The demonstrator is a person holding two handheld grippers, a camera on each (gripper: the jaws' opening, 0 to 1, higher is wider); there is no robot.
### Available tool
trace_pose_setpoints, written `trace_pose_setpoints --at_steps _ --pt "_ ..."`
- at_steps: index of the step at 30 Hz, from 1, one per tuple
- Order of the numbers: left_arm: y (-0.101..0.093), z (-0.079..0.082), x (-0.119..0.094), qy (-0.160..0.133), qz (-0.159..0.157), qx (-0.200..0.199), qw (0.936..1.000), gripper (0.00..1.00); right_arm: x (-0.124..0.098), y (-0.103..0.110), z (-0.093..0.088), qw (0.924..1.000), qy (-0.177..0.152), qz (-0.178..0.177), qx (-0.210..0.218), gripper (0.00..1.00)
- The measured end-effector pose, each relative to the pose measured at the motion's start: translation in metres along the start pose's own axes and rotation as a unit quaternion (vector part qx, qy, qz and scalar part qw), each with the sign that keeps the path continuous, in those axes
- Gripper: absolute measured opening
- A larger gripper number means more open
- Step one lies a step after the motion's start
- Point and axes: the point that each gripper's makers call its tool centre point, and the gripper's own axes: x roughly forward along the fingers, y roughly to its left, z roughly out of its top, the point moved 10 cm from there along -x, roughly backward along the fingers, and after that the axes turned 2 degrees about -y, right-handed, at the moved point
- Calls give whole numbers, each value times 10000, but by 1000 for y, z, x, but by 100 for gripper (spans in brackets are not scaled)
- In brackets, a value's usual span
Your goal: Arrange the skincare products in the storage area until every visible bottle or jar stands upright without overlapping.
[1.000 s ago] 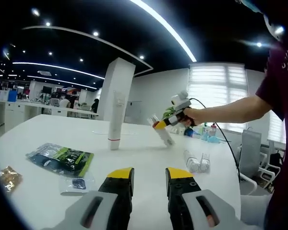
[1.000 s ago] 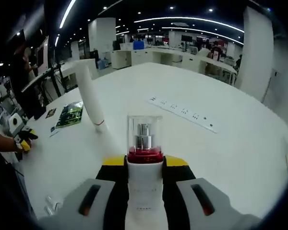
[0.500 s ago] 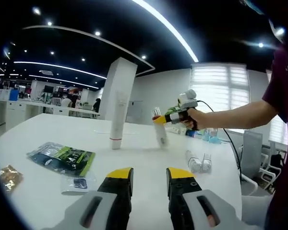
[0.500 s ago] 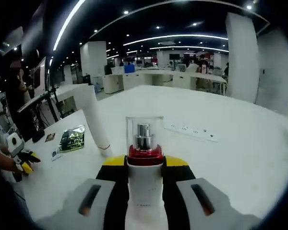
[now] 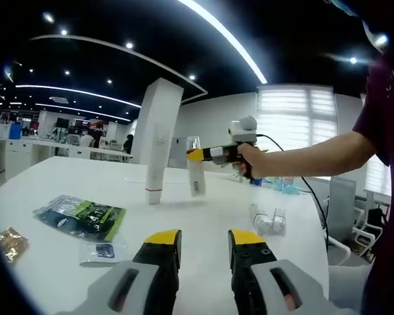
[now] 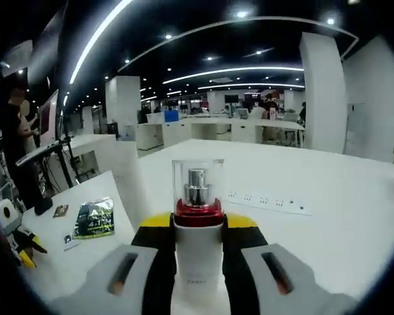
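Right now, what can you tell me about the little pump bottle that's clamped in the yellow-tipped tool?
The pump bottle has a white body, seemingly plastic, a glossy red collar and a silver pump under a clear cap. The right tool grips it on both sides just below the collar, so the cap sticks out past the yellow tips. In the left gripper view the bottle stands nearly upright at the table, beside a tall white tube. Whether its base touches the tabletop, I cannot tell.

Bright, even light from curved ceiling strips (image 5: 230, 39) above the white table (image 5: 203, 223) — soft shadows, sharp centre, strong fisheye bending near the strips.
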Motion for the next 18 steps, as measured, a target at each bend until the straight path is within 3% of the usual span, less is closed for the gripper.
trace_pose_setpoints --at_steps 13,18 --pt "1 1 0 -95 -17 -44 9999 34 29 4 -4 9993 -322 -157 60 24" --pt "1 1 0 -92 -16 -38 9999 34 35 4 -6 9977 -614 -232 166 24"
